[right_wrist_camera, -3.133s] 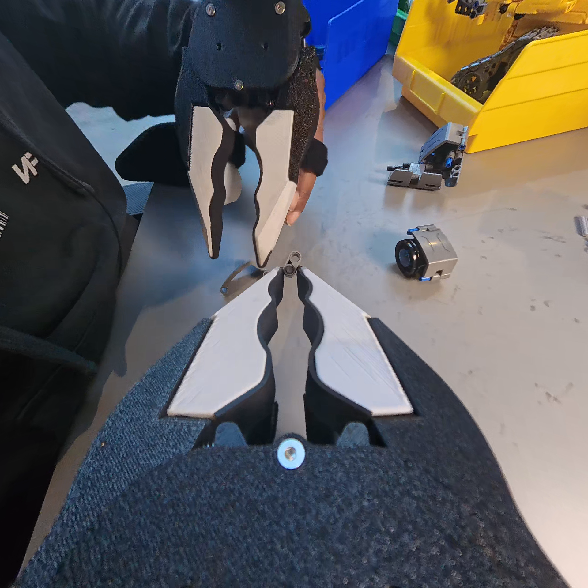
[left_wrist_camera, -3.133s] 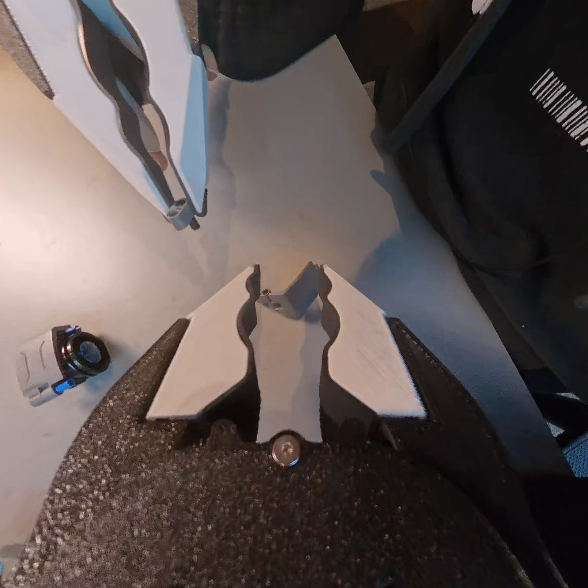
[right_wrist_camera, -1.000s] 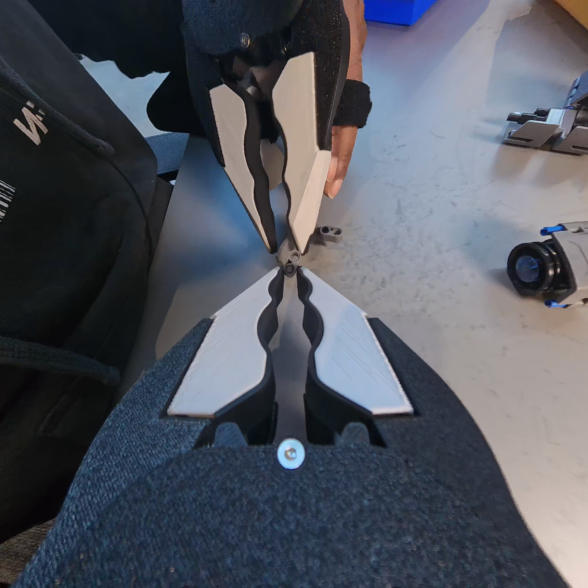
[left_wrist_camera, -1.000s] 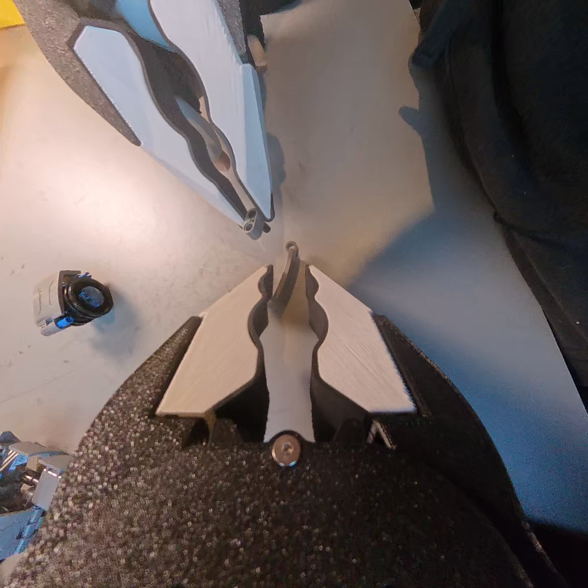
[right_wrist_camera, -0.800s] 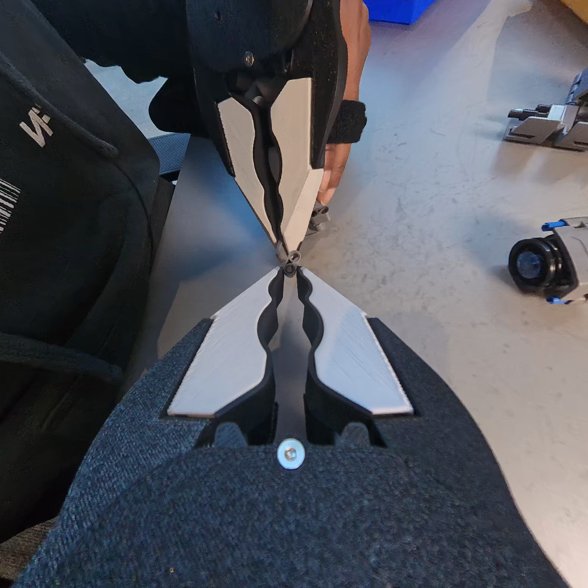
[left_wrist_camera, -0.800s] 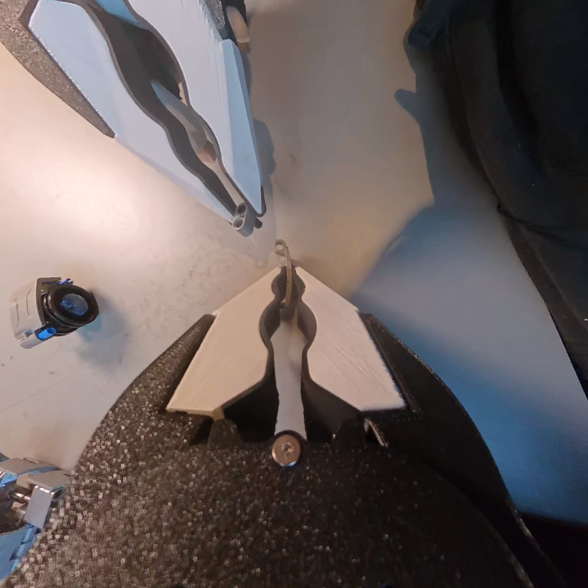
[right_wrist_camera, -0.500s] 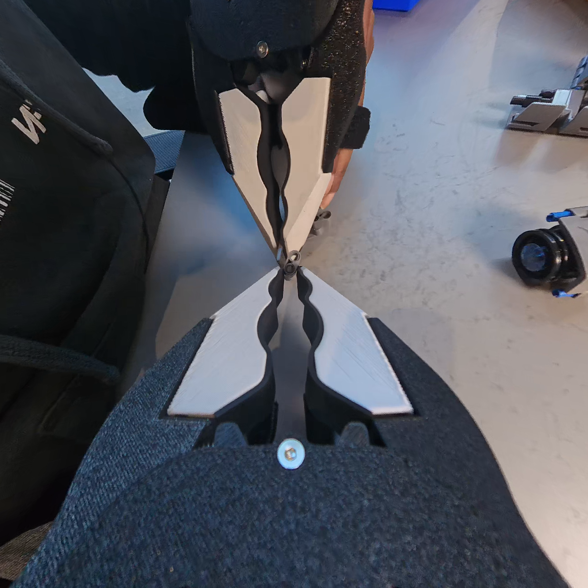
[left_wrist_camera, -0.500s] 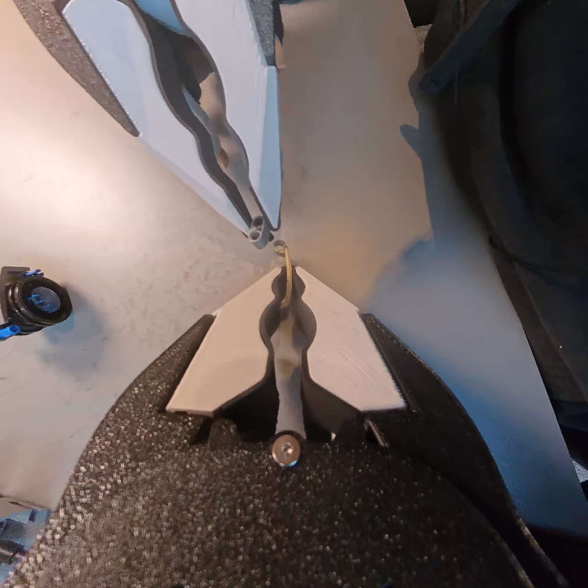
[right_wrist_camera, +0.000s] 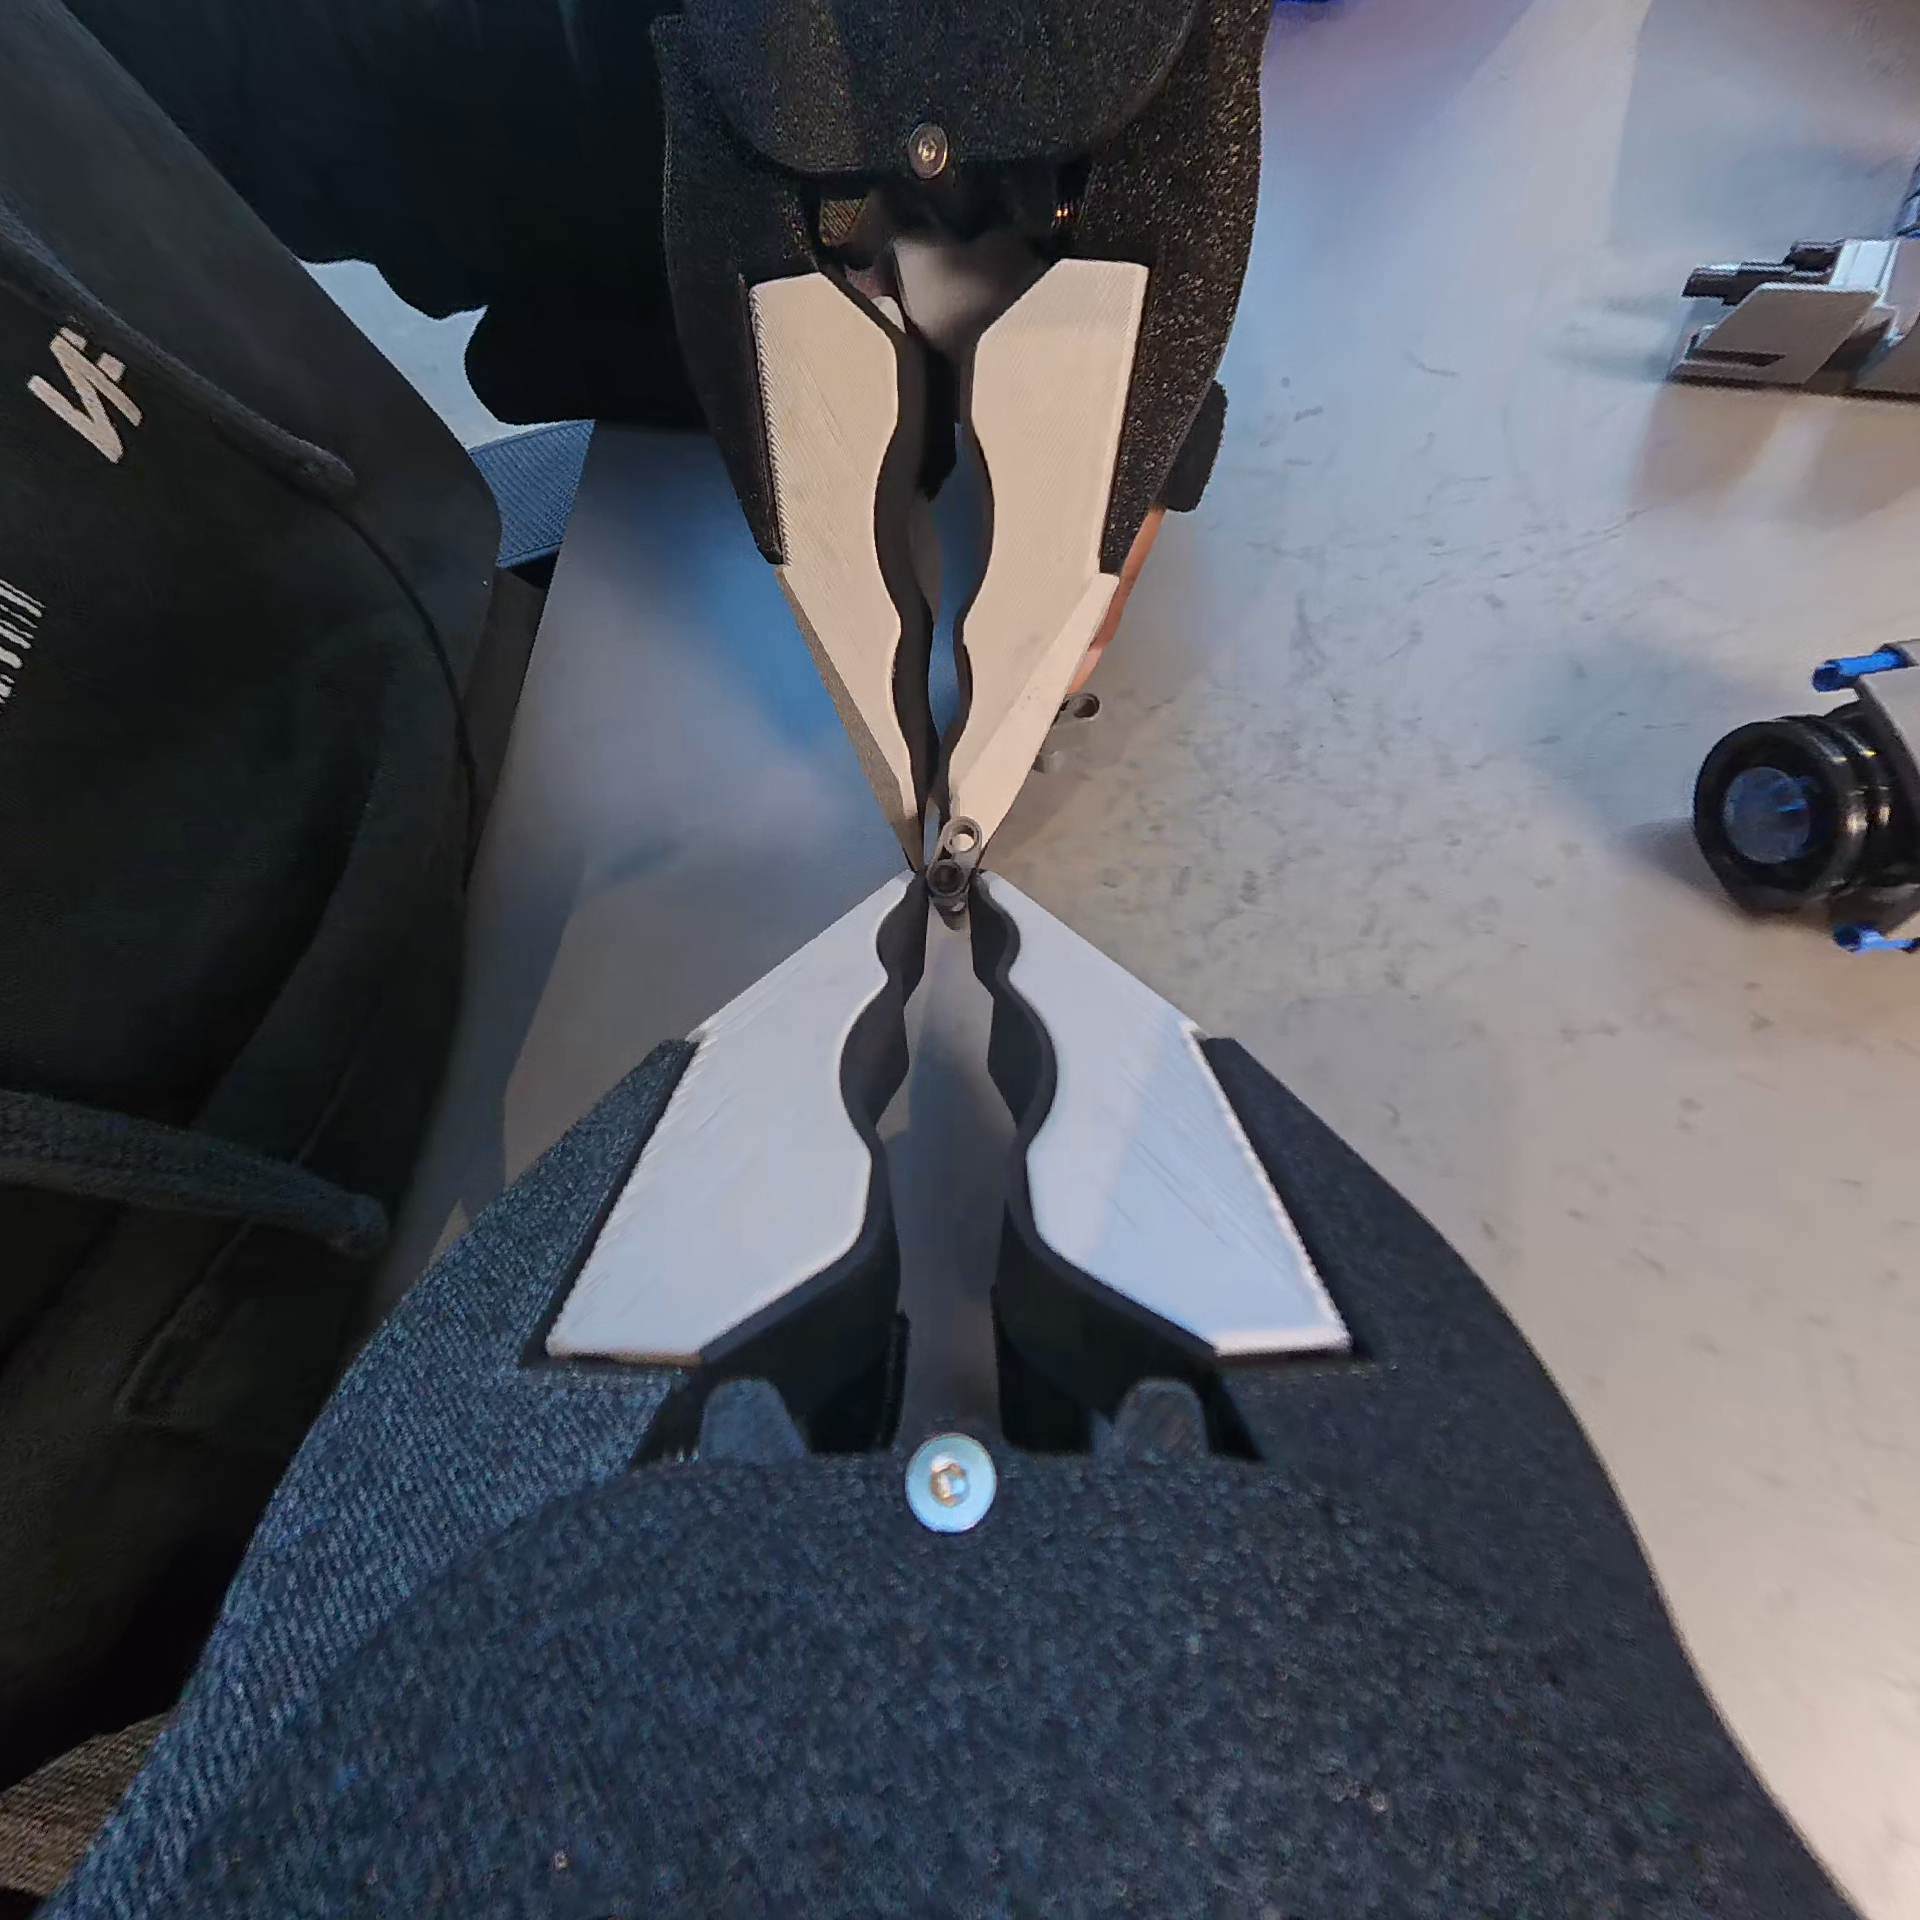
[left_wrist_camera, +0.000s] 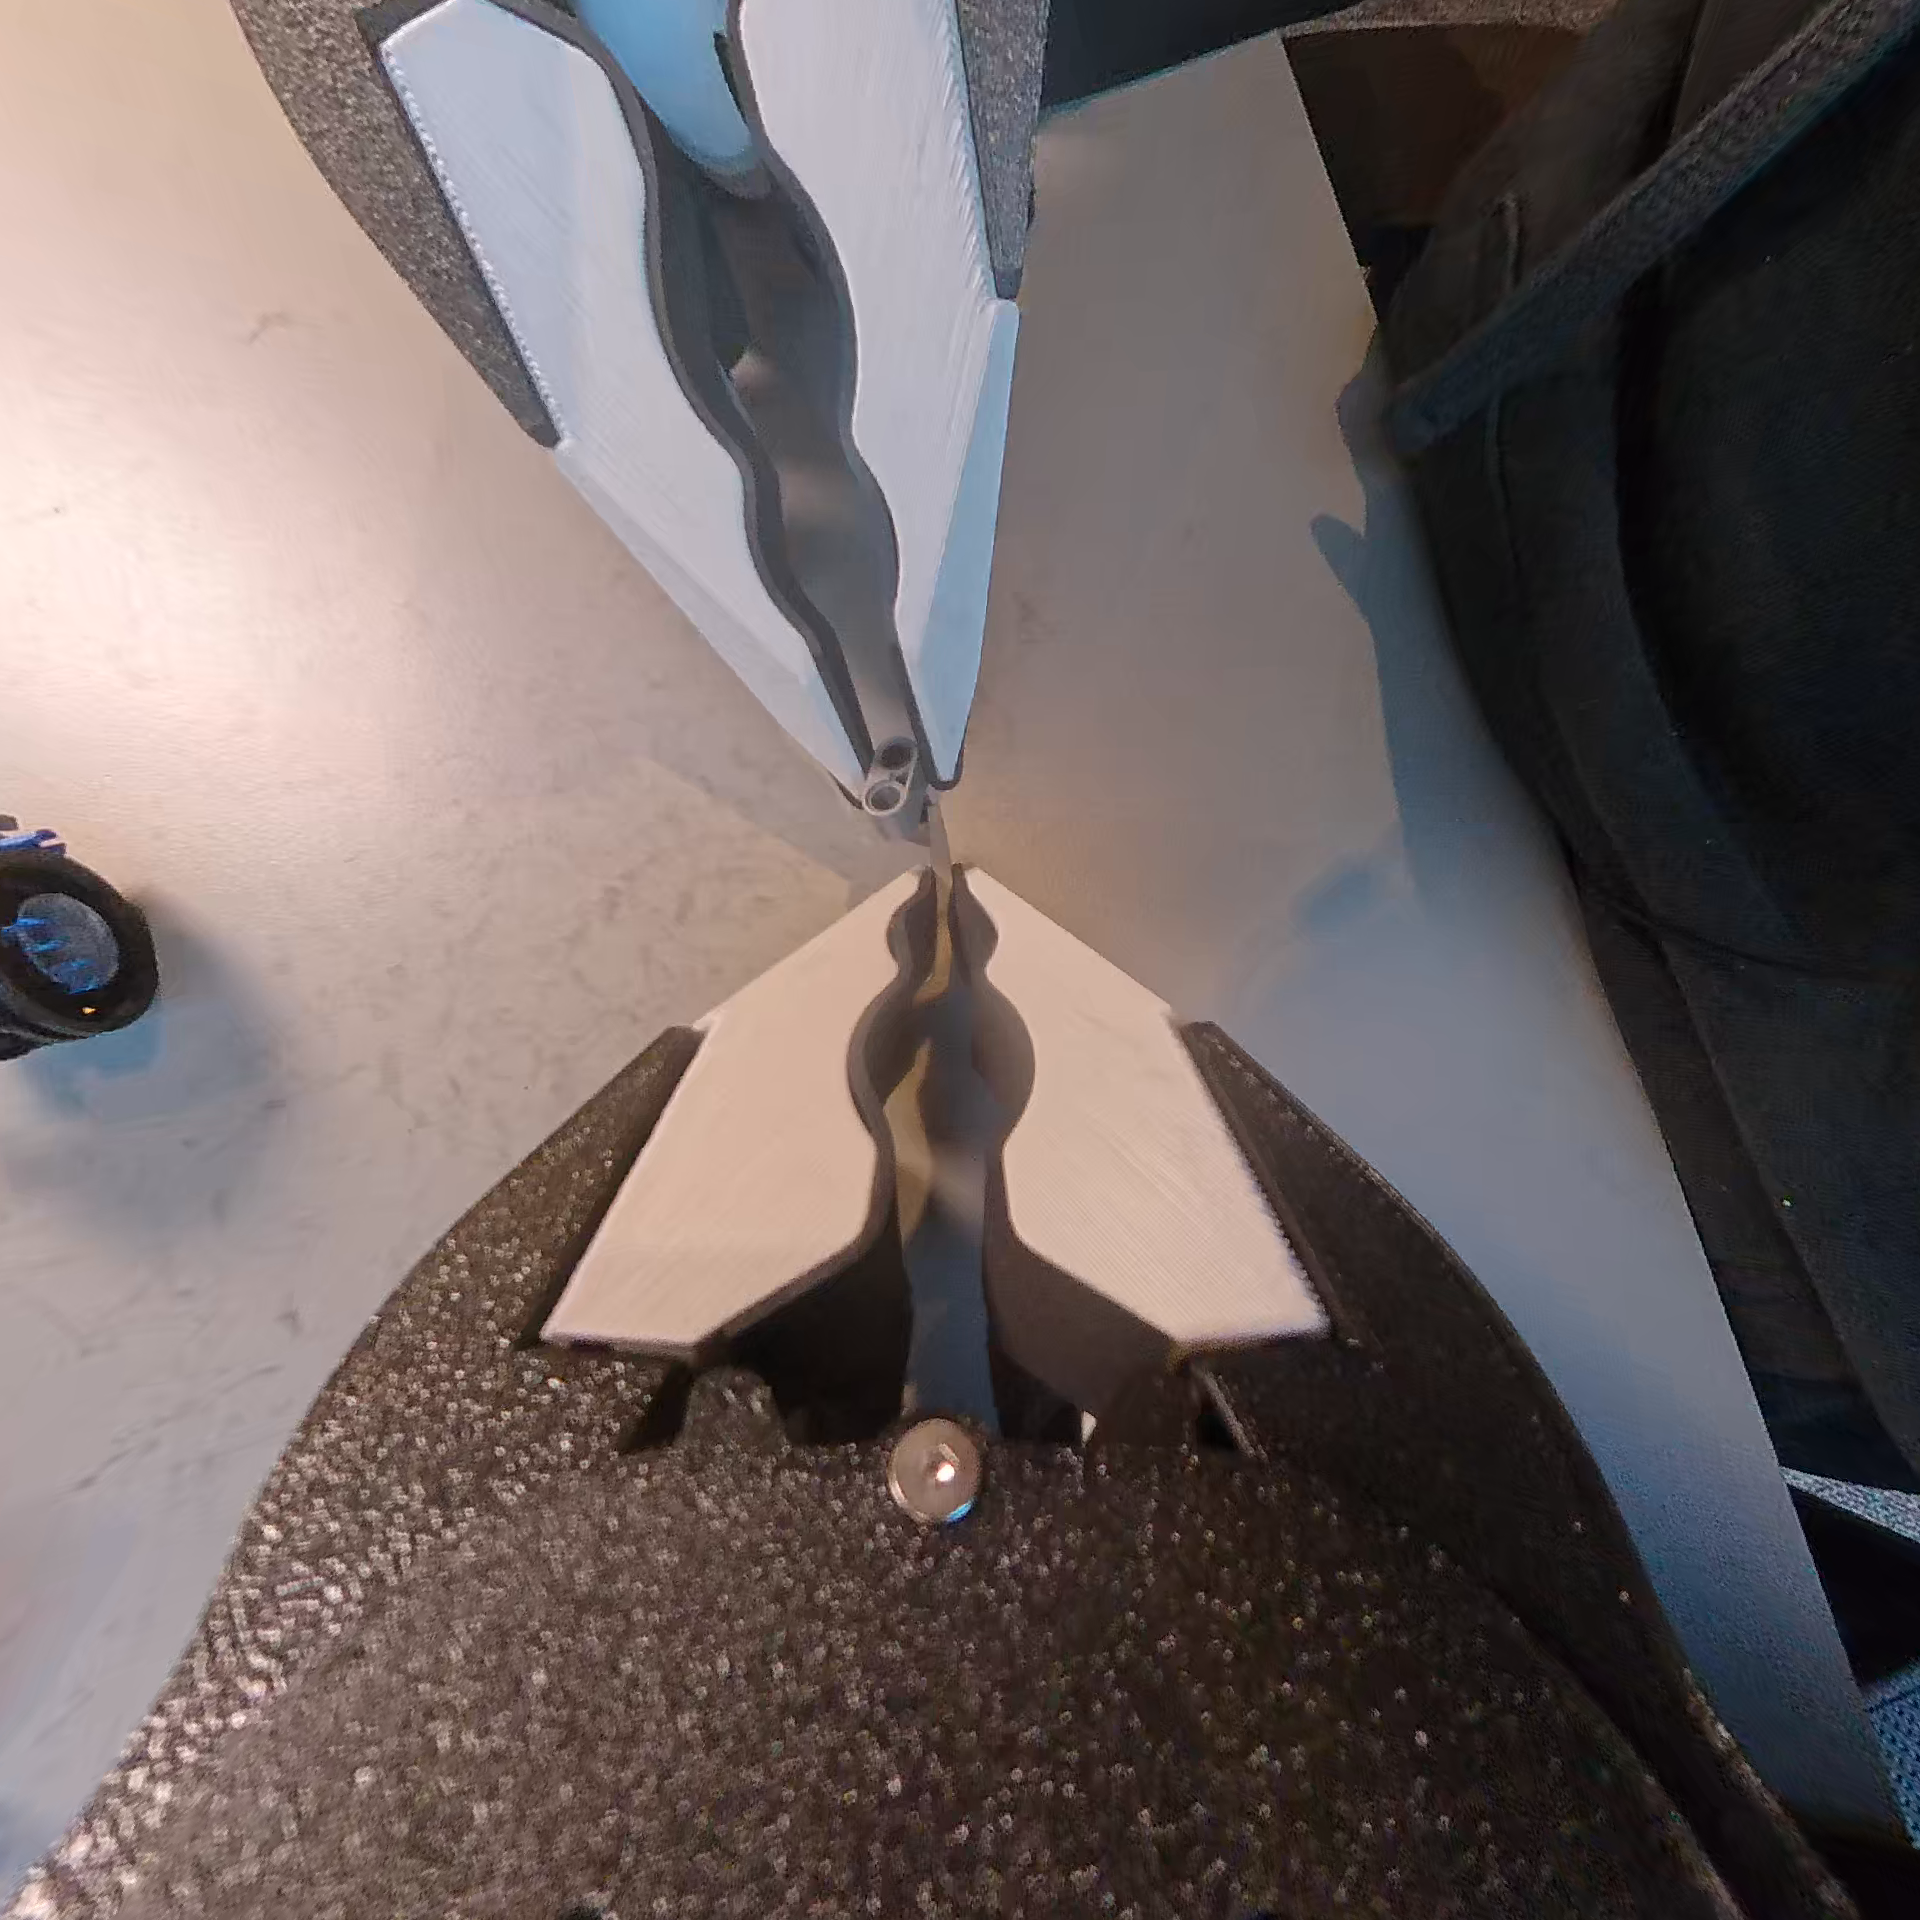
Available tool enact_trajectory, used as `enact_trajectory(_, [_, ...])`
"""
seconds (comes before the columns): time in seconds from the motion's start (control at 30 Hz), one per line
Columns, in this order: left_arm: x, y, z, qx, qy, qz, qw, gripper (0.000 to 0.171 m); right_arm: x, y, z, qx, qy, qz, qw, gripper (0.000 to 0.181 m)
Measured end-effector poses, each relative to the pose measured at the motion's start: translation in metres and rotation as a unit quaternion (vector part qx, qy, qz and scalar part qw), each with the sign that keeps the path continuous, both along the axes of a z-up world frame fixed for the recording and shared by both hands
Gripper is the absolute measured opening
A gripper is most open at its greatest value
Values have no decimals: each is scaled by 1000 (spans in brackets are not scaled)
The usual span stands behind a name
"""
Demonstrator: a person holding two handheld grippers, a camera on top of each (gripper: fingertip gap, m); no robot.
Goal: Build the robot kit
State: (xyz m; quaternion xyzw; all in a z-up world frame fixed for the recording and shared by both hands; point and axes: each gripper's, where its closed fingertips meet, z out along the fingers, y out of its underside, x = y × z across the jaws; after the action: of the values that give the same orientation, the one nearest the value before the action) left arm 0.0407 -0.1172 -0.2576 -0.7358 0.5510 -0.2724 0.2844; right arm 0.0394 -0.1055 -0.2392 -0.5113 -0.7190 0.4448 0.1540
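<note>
A small grey two-hole connector (right_wrist_camera: 954, 864) sits pinched at the very tips of the right gripper (right_wrist_camera: 948, 891), its two round bores facing forward toward the opposing tool. In the left wrist view the same connector (left_wrist_camera: 894, 792) shows end-on at the far gripper's tips (left_wrist_camera: 902, 774), both holes visible. The right gripper is clenched on this piece, its white fingers (right_wrist_camera: 769, 1164) converging to a narrow point.

The left gripper (left_wrist_camera: 940, 878) is likewise clamped, on a thin flat grey piece (left_wrist_camera: 940, 847) seen edge-on, which sticks out just past its tips. The outer end of that thin piece meets the connector; whether the two are joined or only touching cannot be told. From the right wrist view the left gripper (right_wrist_camera: 940, 821) comes in from ahead, tip to tip with the right one, and the thin piece is hidden there.

Beyond the left gripper's right finger, a small grey part (right_wrist_camera: 1070, 717) lies on the table (right_wrist_camera: 1403, 1039), partly hidden. Right of the right gripper, a black-and-grey wheel-like assembly with blue pins (right_wrist_camera: 1813, 805) rests on the table, well apart; it appears at the left edge of the left wrist view (left_wrist_camera: 62, 951). Farther ahead to the right lies a grey block assembly (right_wrist_camera: 1808, 327). Left of the right gripper is a person's dark garment (right_wrist_camera: 208, 727).
</note>
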Motion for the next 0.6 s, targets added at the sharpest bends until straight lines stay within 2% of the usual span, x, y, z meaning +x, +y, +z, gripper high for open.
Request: enact_trajectory(0.6, [2,2,2,-17,-30,7,999,2,-3,1,2,-7,7,1,1000,6])
